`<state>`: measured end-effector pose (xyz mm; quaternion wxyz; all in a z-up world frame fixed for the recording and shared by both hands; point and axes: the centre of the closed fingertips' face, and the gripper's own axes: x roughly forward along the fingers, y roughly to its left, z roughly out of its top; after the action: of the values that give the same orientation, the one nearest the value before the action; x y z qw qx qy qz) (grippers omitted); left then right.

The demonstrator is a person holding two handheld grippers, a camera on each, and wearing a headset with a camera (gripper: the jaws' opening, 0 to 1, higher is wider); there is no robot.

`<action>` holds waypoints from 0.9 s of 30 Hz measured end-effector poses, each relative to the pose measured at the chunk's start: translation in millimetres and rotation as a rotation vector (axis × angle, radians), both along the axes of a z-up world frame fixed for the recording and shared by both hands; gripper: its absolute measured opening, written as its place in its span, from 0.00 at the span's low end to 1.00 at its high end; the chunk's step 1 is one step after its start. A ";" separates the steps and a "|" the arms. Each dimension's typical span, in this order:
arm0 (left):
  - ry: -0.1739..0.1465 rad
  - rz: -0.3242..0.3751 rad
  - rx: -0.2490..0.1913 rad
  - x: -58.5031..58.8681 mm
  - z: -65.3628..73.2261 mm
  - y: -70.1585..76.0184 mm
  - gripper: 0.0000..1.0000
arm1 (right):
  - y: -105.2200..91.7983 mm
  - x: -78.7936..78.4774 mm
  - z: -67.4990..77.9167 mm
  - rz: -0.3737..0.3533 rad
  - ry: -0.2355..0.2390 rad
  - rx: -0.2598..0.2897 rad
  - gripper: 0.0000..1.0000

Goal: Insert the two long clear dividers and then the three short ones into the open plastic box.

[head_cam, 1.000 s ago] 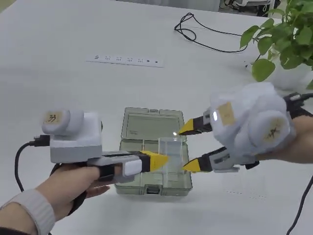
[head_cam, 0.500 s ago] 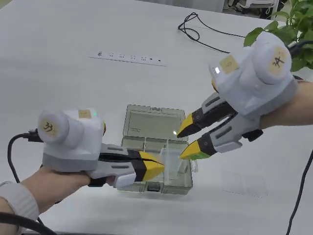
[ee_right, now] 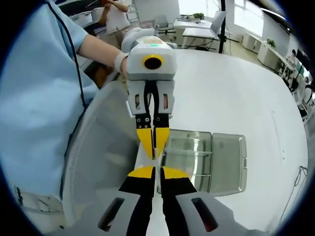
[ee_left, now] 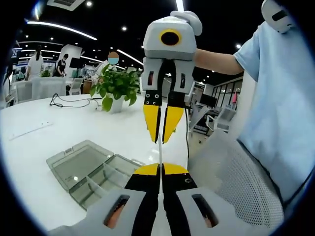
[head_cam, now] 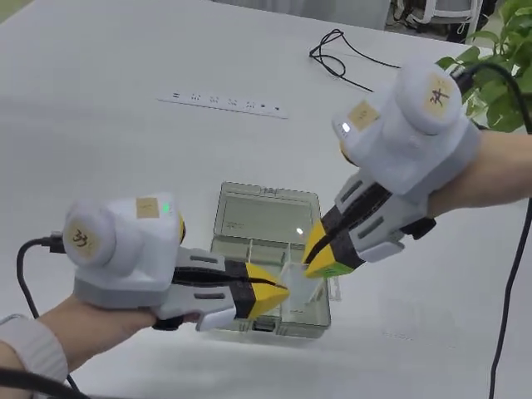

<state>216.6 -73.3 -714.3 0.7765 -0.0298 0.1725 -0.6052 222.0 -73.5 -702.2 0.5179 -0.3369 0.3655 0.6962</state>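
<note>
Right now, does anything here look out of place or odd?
Nothing is spilled or broken. One curiosity: the left gripper and right gripper both pinch the same clear divider, holding it over the open box, not yet slotted in.

A broad white table (head_cam: 100,166) carries everything. Near its front edge sits the open plastic box (head_cam: 262,216), clear and greenish, its lid laid flat on the tabletop behind the compartmented base. Farther back, well apart from the box, a long white power strip (head_cam: 223,105) lies flat. Beyond it, towards the far right, a black cable (head_cam: 349,62) rests in loose loops. At the far right corner stands a leafy green potted plant (head_cam: 499,41) in a white pot
</note>
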 end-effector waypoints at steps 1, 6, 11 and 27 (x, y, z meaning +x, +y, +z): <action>-0.005 0.000 -0.005 -0.2 1.1 0.1 0.00 | -0.4 -0.3 -0.5 0.004 0.001 -0.004 0.06; -0.013 -0.015 0.000 -1.4 0.4 0.2 0.00 | 0.3 -4.5 -1.3 0.038 0.013 -0.018 0.04; -0.020 -0.029 0.022 -2.5 -2.6 1.7 0.00 | 3.4 -9.2 -2.8 0.063 0.011 -0.042 0.03; 0.011 0.028 0.053 4.6 -11.2 13.5 0.00 | 13.5 -5.4 -9.7 0.059 -0.010 -0.082 0.02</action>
<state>221.2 -59.8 -725.5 0.7845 -0.0151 0.1925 -0.5893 216.6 -60.0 -711.9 0.4847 -0.3719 0.3808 0.6940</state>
